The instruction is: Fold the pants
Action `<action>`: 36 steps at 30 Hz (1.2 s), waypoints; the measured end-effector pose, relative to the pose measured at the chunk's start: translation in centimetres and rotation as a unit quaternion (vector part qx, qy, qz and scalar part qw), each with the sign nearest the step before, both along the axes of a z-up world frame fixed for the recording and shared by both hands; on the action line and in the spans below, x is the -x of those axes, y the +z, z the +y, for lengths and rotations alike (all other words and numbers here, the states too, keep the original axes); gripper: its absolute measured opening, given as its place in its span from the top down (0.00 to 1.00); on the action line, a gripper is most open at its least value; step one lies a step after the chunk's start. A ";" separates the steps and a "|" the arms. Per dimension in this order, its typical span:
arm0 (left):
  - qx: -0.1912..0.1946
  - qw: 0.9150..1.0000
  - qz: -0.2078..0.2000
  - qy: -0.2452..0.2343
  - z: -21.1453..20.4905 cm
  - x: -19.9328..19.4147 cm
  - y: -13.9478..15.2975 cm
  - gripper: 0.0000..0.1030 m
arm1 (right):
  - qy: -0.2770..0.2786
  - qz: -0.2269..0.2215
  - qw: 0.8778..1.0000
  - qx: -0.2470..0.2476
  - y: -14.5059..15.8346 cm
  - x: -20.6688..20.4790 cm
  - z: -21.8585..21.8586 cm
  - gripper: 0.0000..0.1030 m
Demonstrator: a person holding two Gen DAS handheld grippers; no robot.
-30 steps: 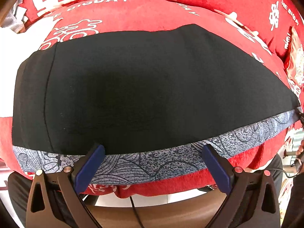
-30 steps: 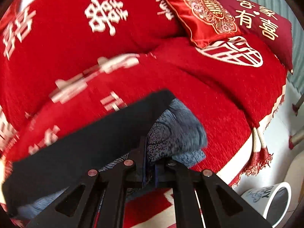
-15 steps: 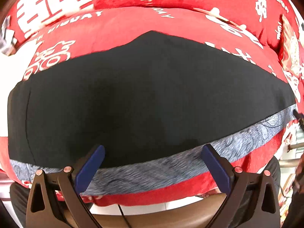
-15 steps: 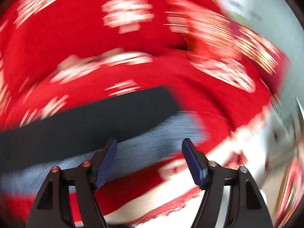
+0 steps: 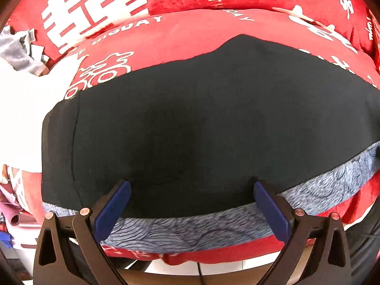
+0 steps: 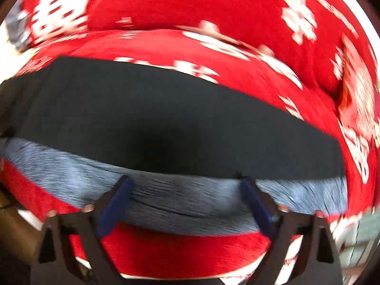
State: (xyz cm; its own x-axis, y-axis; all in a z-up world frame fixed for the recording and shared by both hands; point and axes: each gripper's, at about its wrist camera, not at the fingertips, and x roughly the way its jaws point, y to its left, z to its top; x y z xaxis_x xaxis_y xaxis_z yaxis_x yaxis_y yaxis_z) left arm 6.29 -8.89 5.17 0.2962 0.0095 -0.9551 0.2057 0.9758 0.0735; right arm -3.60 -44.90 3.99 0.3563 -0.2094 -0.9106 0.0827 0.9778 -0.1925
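Note:
The pants (image 5: pixel 201 128) lie flat on a red sofa seat, black side up, with a blue-grey patterned layer (image 5: pixel 190 228) showing along the near edge. My left gripper (image 5: pixel 190 197) is open and empty, its blue pads over the near edge of the black cloth. The right wrist view is blurred by motion. There the pants (image 6: pixel 166 123) lie across the seat, with the blue-grey strip (image 6: pixel 190 204) in front. My right gripper (image 6: pixel 186 190) is open and empty above that strip.
The sofa cover (image 5: pixel 190 30) is red with white characters, and its backrest rises behind the pants. A red embroidered cushion (image 6: pixel 358 99) sits at the right. White and grey cloth (image 5: pixel 21 54) lies at the far left. The seat's front edge is just below both grippers.
My right gripper has let go of the blue-grey pants end, opened, and swung left along the near edge. My left gripper stayed open and shifted a little over the pants.

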 end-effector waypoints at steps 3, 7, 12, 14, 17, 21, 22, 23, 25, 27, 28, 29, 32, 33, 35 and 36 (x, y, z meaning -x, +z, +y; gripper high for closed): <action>0.011 1.000 0.004 0.007 -0.4 0.4 0.7 0.00 | -0.011 -0.002 1.000 0.012 0.9 0.1 0.6 0.01; 0.039 0.997 -0.029 -0.068 -4.4 2.6 3.0 0.00 | 0.057 -0.036 0.998 -0.017 2.7 0.1 6.0 0.01; -0.037 0.996 -0.014 -0.085 -6.6 2.9 0.5 0.00 | 0.109 -0.018 0.994 0.005 1.0 -0.5 11.4 0.01; -0.042 0.997 0.002 -0.070 -5.9 2.4 -0.7 0.00 | 0.110 -0.001 0.994 0.011 -0.2 -0.9 11.6 0.01; -0.019 0.998 0.011 -0.059 -5.1 2.0 -0.9 0.00 | 0.096 0.005 0.995 -0.010 -0.6 -0.3 11.2 0.00; -0.019 0.998 0.009 -0.065 -4.9 2.0 -1.1 0.00 | 0.080 0.013 0.996 -0.034 -0.7 0.0 9.7 0.00; -0.017 0.998 0.010 -0.064 -4.7 2.2 -1.1 0.00 | 0.076 0.015 0.996 -0.034 -0.6 0.2 9.2 0.00; -0.017 0.998 0.011 -0.063 -4.5 2.1 -1.1 0.00 | 0.069 0.018 0.997 -0.033 -0.4 0.3 8.8 0.00; -0.015 0.998 0.013 -0.063 -4.3 2.2 -1.0 0.00 | 0.048 0.017 0.998 -0.028 0.3 0.0 7.5 0.00; -0.013 0.998 0.012 -0.062 -4.2 2.3 -1.0 0.00 | 0.040 -0.008 0.998 -0.049 1.9 -0.2 6.9 0.00; -0.011 0.998 0.014 -0.060 -4.2 2.3 -1.0 0.00 | 0.036 -0.023 0.997 -0.071 2.7 -0.5 6.7 0.00; -0.008 0.998 0.016 -0.058 -4.2 2.2 -1.1 0.00 | 0.032 -0.031 0.995 -0.085 3.1 -1.0 6.6 0.00; -0.007 0.998 0.017 -0.058 -4.2 2.2 -1.1 0.00 | 0.038 -0.033 0.994 -0.099 2.9 -3.7 8.4 0.00; -0.006 0.998 0.017 -0.059 -4.0 2.0 -1.2 0.00 | 0.047 -0.031 0.994 -0.094 2.3 -4.7 9.3 0.00; -0.004 0.998 0.019 -0.057 -3.7 1.9 -1.2 0.00 | 0.074 -0.013 0.994 -0.081 0.7 -6.4 11.5 0.00; -0.003 0.998 0.021 -0.055 -3.4 1.8 -1.2 0.00 | 0.084 0.000 0.994 -0.073 -0.2 -7.2 12.2 0.00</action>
